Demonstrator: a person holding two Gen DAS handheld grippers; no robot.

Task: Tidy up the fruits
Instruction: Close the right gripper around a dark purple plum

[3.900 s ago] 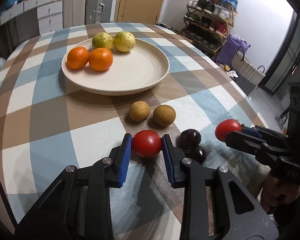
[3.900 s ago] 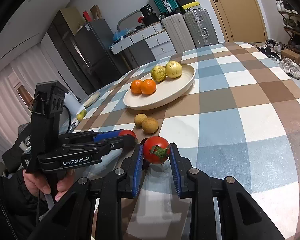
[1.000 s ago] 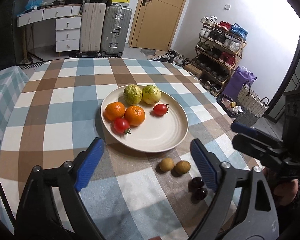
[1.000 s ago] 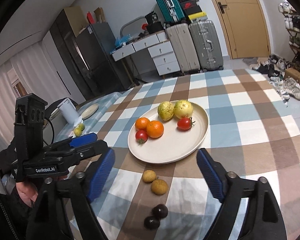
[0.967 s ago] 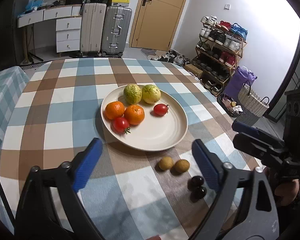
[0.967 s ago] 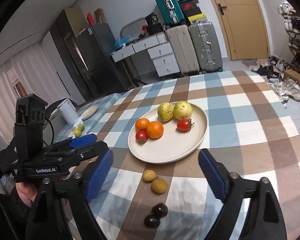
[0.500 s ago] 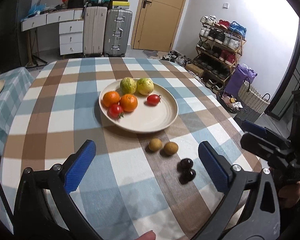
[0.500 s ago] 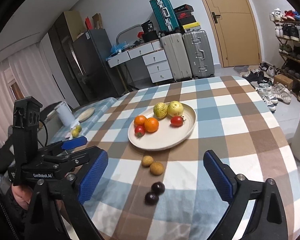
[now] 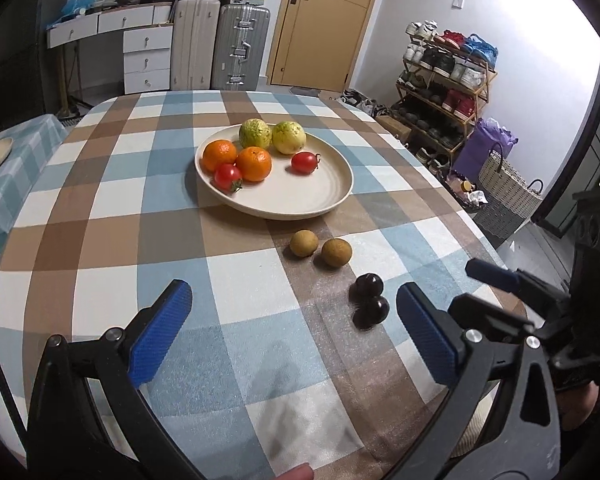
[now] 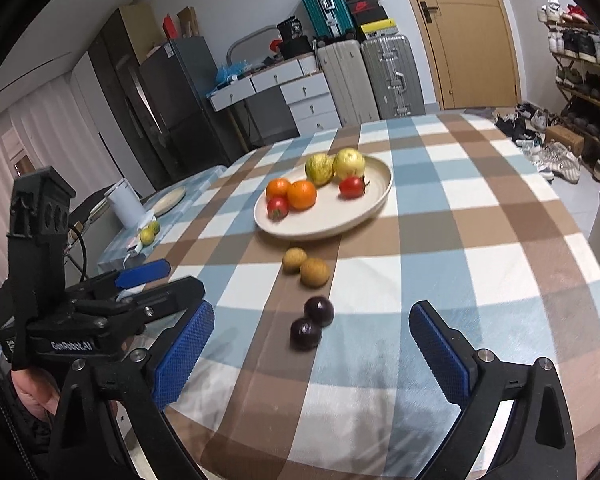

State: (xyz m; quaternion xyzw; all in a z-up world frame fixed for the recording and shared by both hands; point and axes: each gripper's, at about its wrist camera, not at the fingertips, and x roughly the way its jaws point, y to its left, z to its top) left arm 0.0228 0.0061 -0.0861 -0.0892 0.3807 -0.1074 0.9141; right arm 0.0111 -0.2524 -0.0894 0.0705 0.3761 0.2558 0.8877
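Observation:
A cream plate (image 9: 324, 200) on the checked tablecloth holds two oranges (image 9: 254, 164), two yellow-green fruits (image 9: 288, 137) and two red tomatoes (image 9: 305, 162). In front of it on the cloth lie two brown round fruits (image 9: 336, 253) and two dark purple fruits (image 9: 371, 312). My left gripper (image 9: 292, 288) hangs open and empty over the near cloth, left of the dark fruits. My right gripper (image 10: 312, 308) is also wide open and empty. The dark fruits (image 10: 306, 334) show between its blue pads (image 10: 440, 356), which stay well clear of them. Each gripper appears at the edge of the other's view.
The round table's edge curves close on the near and right sides. Beyond it on the right stand a woven basket (image 9: 508, 192) and a shoe rack (image 9: 448, 76). A second clothed table (image 10: 156, 216) at the left carries a small plate and a white cup. Suitcases line the back wall.
The tomatoes once gripped now lie in the plate. Over the last second both grippers drew back from the plate towards the near table edge, and their jaws spread wider.

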